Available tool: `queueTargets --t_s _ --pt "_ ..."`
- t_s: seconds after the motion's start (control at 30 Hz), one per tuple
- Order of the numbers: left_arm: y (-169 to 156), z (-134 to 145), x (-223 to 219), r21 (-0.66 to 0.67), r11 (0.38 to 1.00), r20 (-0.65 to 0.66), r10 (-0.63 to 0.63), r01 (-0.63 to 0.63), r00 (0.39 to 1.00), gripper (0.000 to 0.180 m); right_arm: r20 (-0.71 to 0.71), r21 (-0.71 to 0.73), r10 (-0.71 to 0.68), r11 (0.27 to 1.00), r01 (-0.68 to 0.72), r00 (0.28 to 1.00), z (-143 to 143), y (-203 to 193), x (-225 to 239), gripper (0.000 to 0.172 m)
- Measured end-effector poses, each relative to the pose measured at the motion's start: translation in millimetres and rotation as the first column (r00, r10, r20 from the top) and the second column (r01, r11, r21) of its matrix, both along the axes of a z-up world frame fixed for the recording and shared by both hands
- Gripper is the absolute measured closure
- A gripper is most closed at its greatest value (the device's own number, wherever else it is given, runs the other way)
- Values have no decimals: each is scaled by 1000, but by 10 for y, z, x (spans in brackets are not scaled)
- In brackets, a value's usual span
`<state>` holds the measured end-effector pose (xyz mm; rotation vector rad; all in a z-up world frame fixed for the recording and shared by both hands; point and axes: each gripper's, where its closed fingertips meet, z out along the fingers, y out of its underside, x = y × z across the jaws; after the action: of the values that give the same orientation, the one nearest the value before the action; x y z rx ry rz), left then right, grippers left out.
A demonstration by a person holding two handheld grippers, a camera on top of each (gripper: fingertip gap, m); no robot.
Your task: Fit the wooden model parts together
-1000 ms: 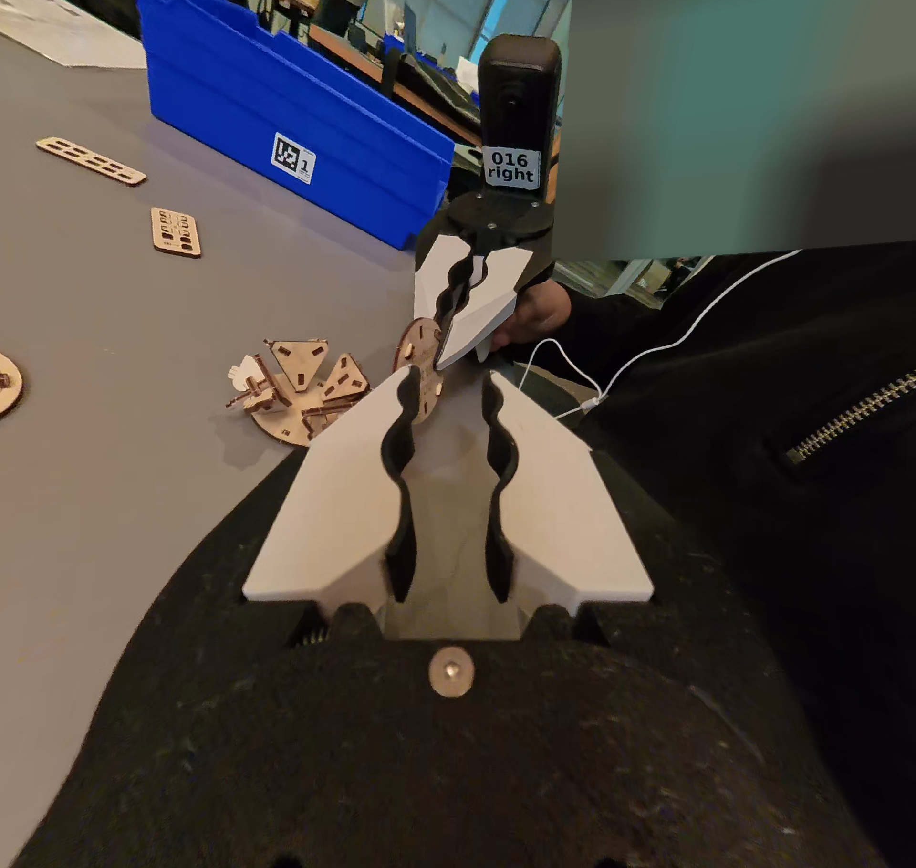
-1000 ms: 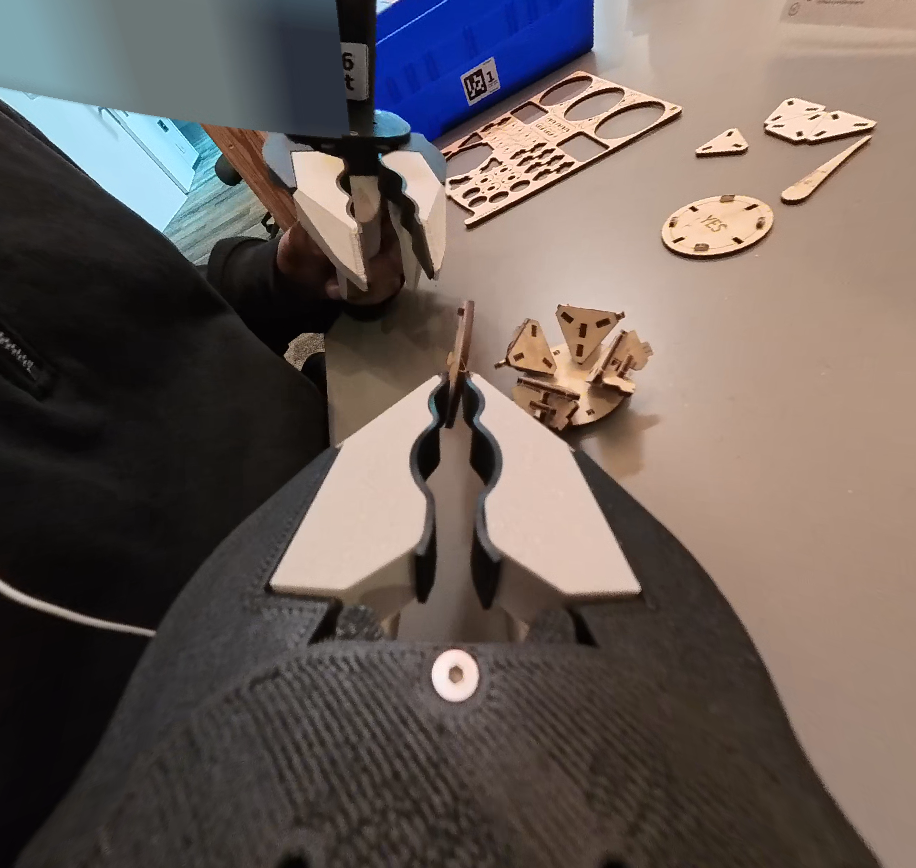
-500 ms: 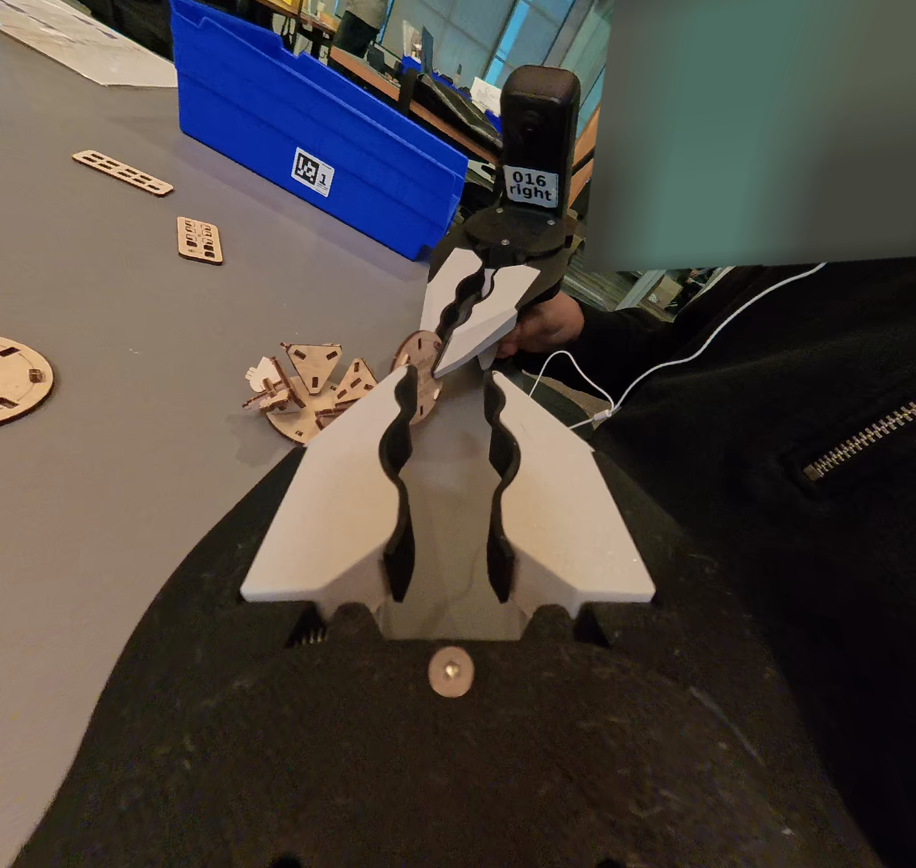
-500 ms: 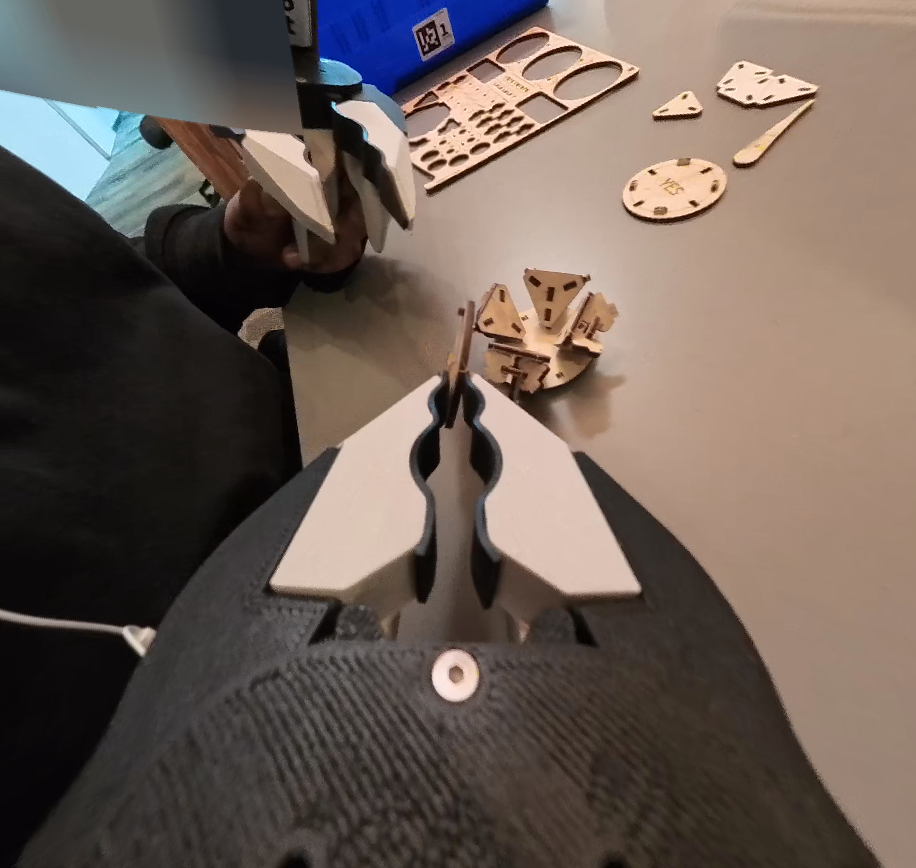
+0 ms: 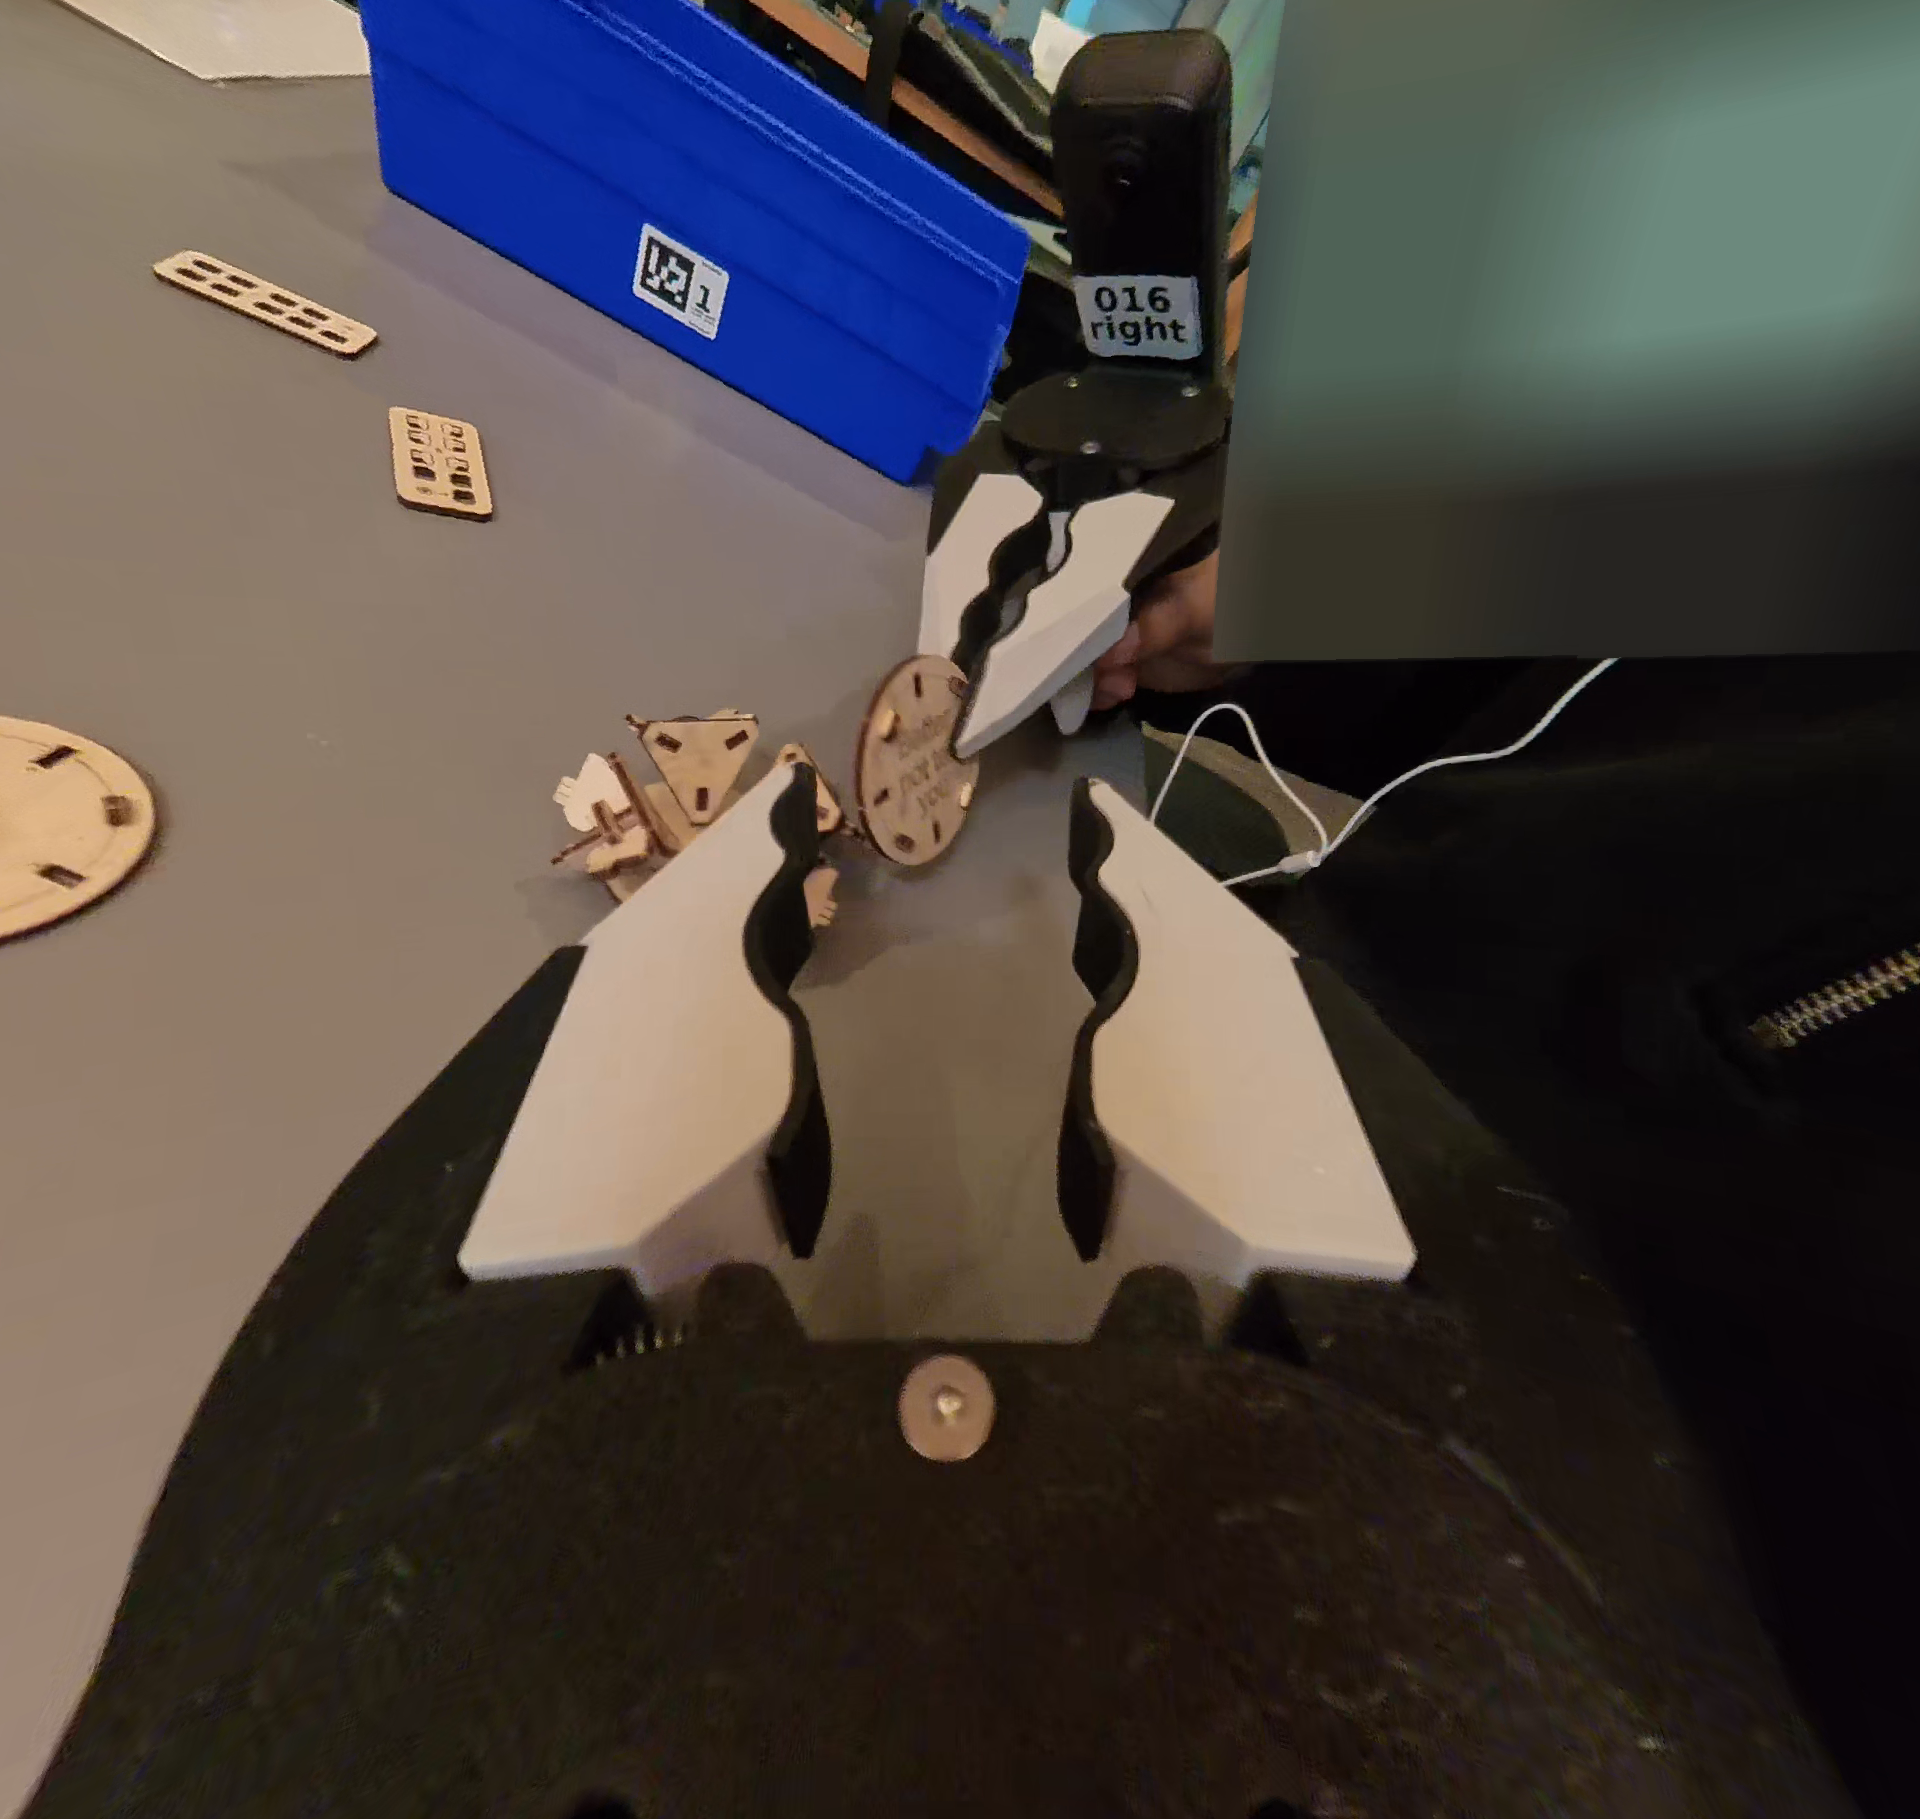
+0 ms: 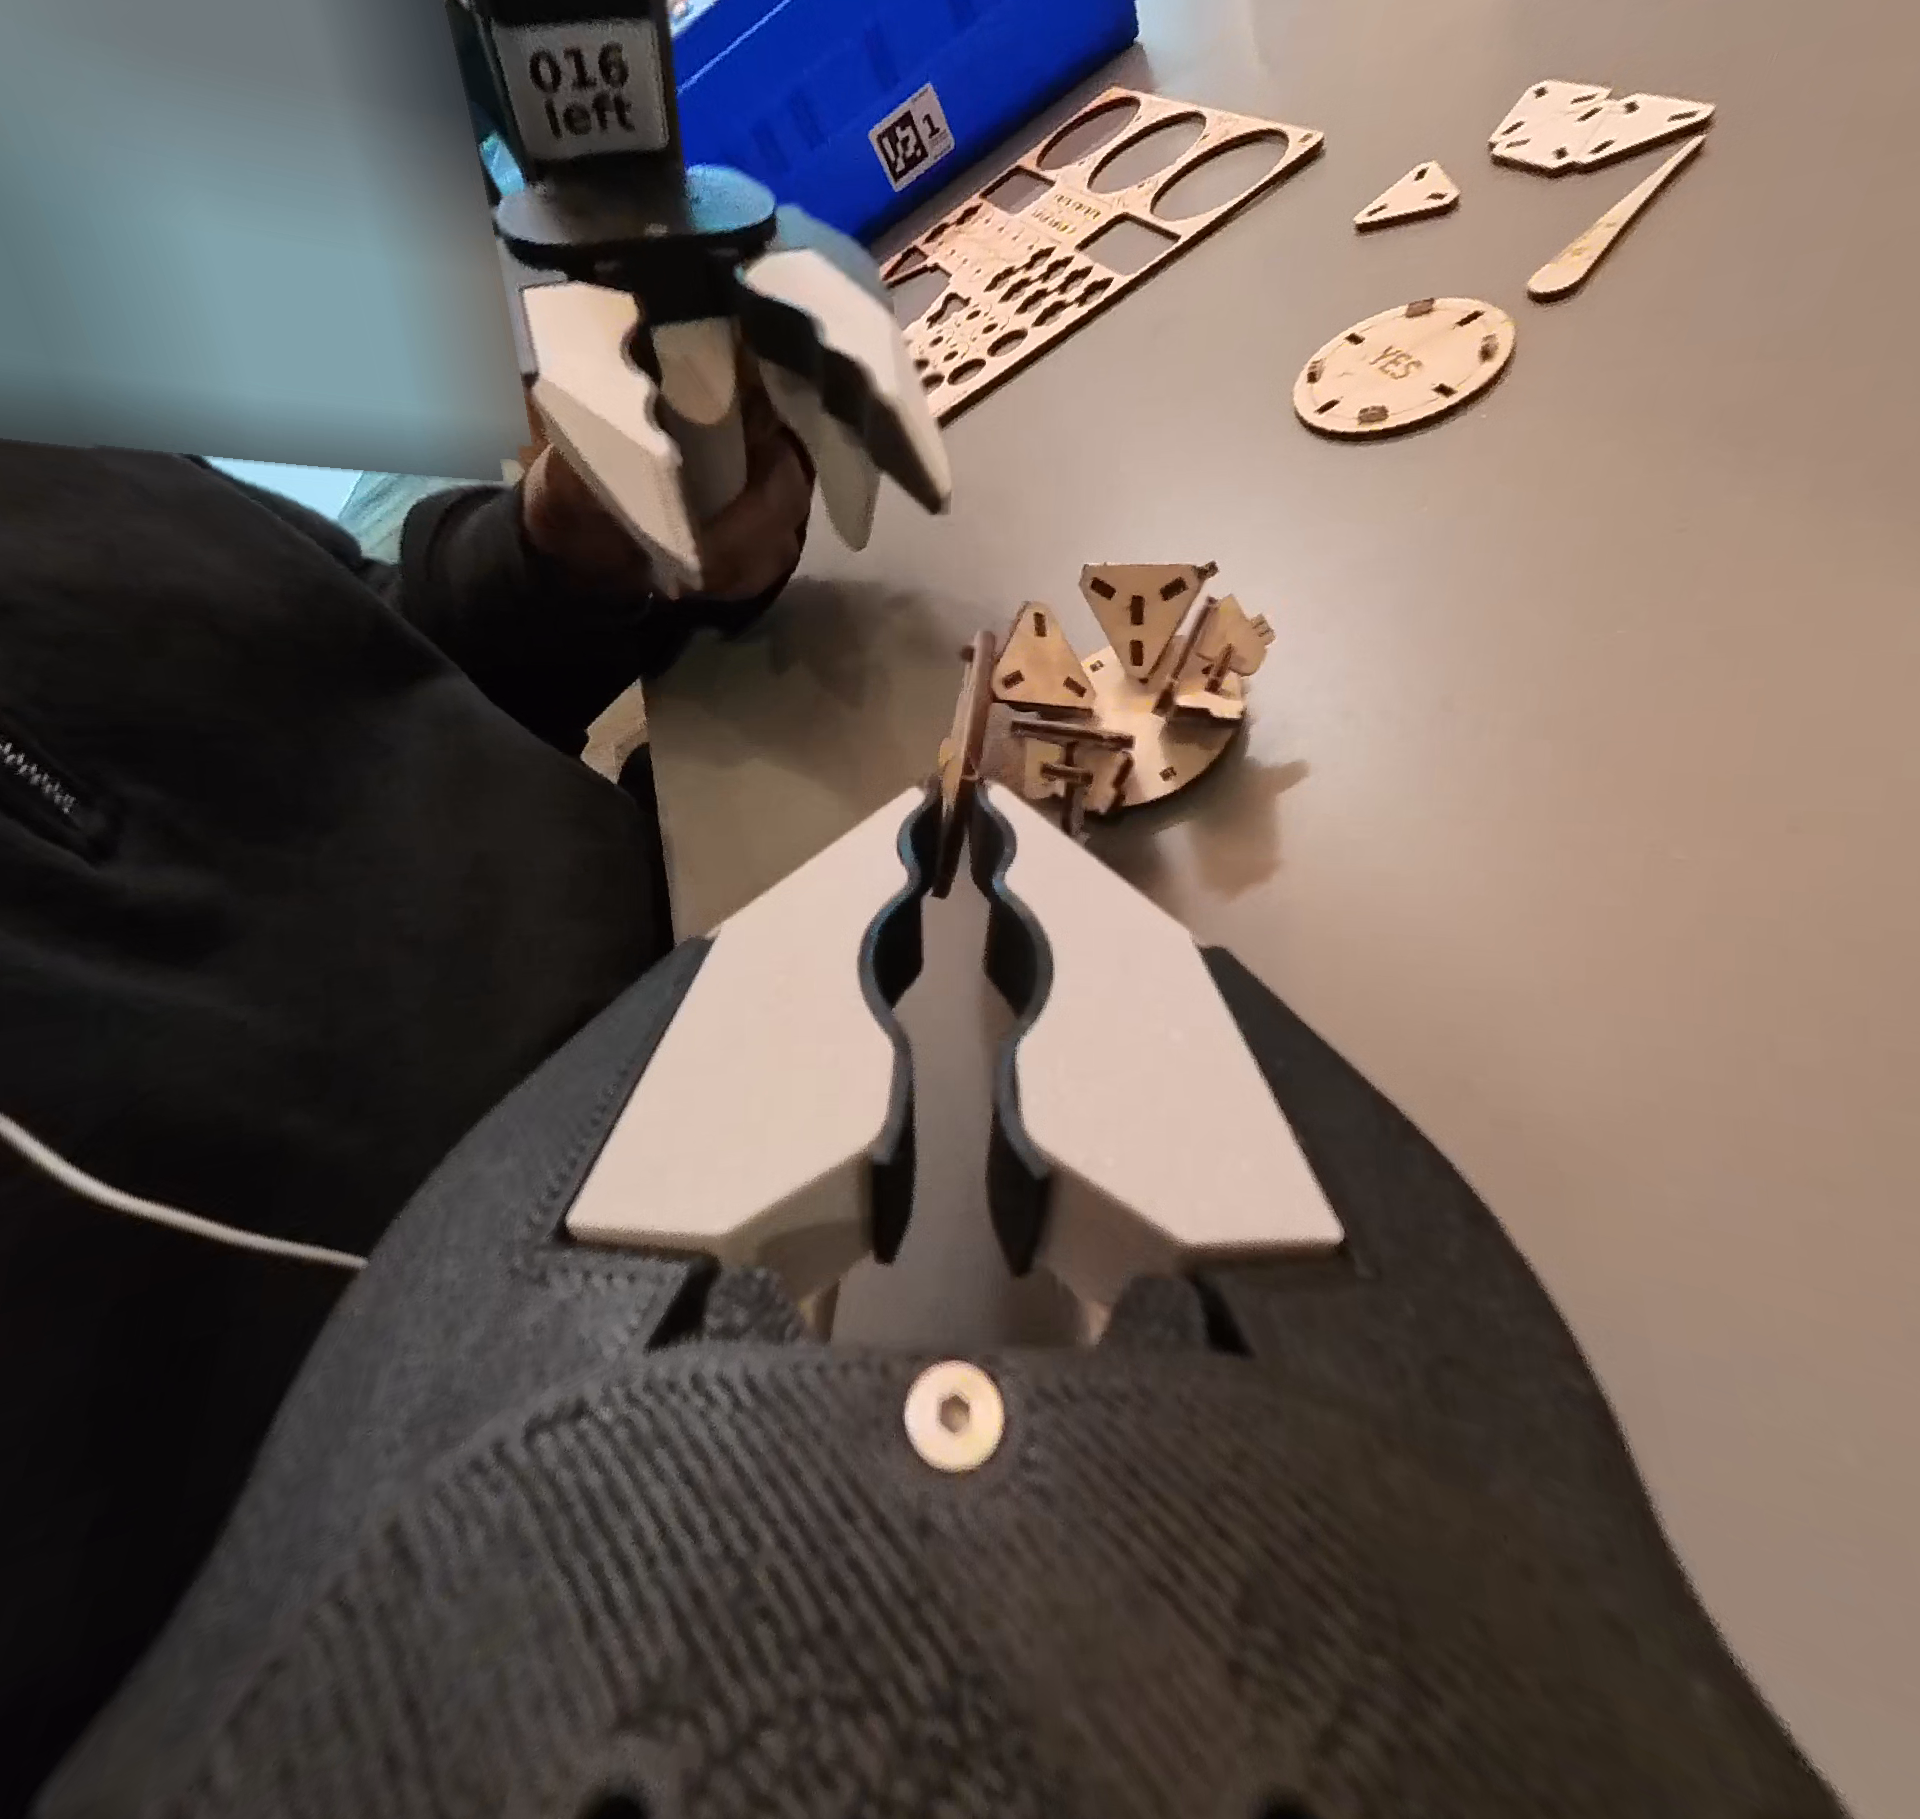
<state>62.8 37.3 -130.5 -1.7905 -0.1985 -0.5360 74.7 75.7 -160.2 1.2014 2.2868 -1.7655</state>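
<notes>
My right gripper (image 6: 956, 813) is shut on the edge of a round wooden disc (image 6: 966, 720) and holds it upright just above the grey table. The left wrist view shows the same disc (image 5: 914, 782) pinched in the right gripper's fingertips (image 5: 987, 720). Just beyond it a wooden assembly (image 6: 1132, 699) of upright triangles on a round base stands on the table; it also shows in the left wrist view (image 5: 675, 793). My left gripper (image 5: 940, 803) is open and empty near the table's front edge, its left finger (image 5: 727, 938) in front of the assembly.
A blue bin (image 5: 665, 169) stands at the back. A cut-out wooden sheet (image 6: 1081, 242), a round disc (image 6: 1403, 367), triangles (image 6: 1408, 195) and a stick (image 6: 1616, 221) lie beyond. Two slotted strips (image 5: 265, 302) and another disc (image 5: 62, 824) lie left. A person's dark jacket (image 5: 1610, 1094) borders the table edge. Spacing between my two grippers at the tips: around 6 cm. The stick (image 6: 1616, 221) lies around 20 cm away from my left fingertips.
My left gripper's jaws have opened wider, empty throughout. The right gripper keeps its grip on the disc, now a little closer to the wooden assembly.
</notes>
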Motion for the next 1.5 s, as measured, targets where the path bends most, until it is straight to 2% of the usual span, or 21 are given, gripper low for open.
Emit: queueTargets --t_s 0.13,0.23,0.33,0.4,0.5,0.6,0.77,0.9,0.93,1.0,1.1,1.2,1.33,1.5 --pt "54 5 -85 1 1000 5 -9 9 1000 140 8 35 33 999 -33 999 -47 -50 33 169" --pt "110 -10 -107 3 1000 35 -13 13 999 158 15 45 63 997 -63 998 -64 -92 59 169" --pt "183 -89 -78 -37 999 37 -32 33 999 164 33 20 79 997 -80 996 -50 -116 73 169" --pt "205 -149 9 -82 992 69 -88 93 994 169 40 2 79 997 -80 996 -26 -115 66 169" --pt "232 -191 74 -109 984 113 -126 139 986 162 42 -23 85 996 -84 996 21 -124 61 169" --pt "231 -210 88 -122 983 81 -130 140 988 177 30 4 97 995 -97 995 19 -136 67 169" --pt "202 -241 131 -142 977 50 -151 157 987 177 -34 54 60 997 -58 998 51 -102 10 168" --pt "184 -269 164 -150 976 3 -158 156 988 178 -66 110 88 991 -80 994 14 -121 59 169" --pt "163 -265 197 -146 974 -18 -175 171 984 176 -84 128 107 987 -96 991 14 -134 85 169" --pt "98 -218 266 -111 974 -35 -200 195 979 157 -149 192 153 974 -123 977 23 -152 131 169" --pt "0 -106 168 -34 994 -59 -103 101 993 134 -253 340 249 927 -155 935 5 -161 164 169" --pt "-64 -163 26 -78 997 -130 -16 6 991 117 -314 427 363 879 -211 877 -5 -222 185 169" --pt "-54 -211 34 -110 994 -273 -59 30 960 114 -349 487 441 839 -243 827 -17 -275 123 170" --pt "-1 -258 -54 -141 988 -233 -94 62 968 113 -376 521 472 819 -239 797 7 -310 86 169"
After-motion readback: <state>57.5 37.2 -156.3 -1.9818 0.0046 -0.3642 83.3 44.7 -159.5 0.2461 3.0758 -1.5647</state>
